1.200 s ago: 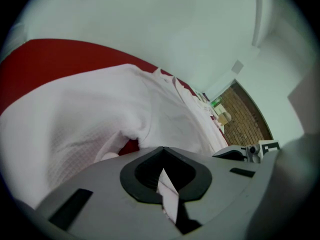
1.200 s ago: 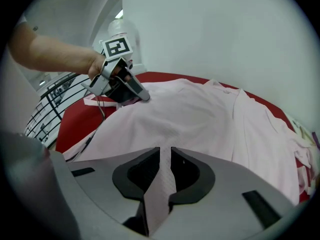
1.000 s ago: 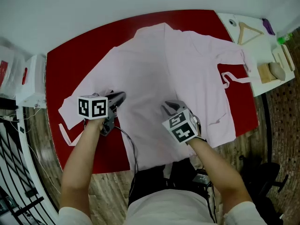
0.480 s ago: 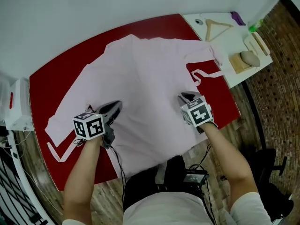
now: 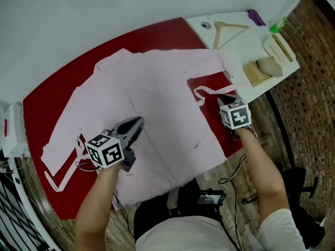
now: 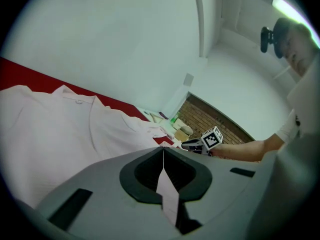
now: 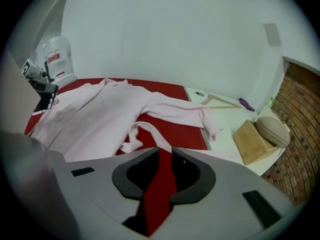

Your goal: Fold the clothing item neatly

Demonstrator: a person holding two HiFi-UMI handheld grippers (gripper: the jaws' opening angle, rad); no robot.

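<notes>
Head view, pink garment (image 5: 152, 93) spread flat on red tabletop (image 5: 157, 33), left tool (image 5: 139, 121) above its near part, jaws together, right tool (image 5: 225, 97) by its right edge, jaws slightly apart over bare tabletop.

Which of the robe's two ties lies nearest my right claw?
The looped tie on the red table just ahead of the right claw; the other tie trails at the garment's far left end.
</notes>
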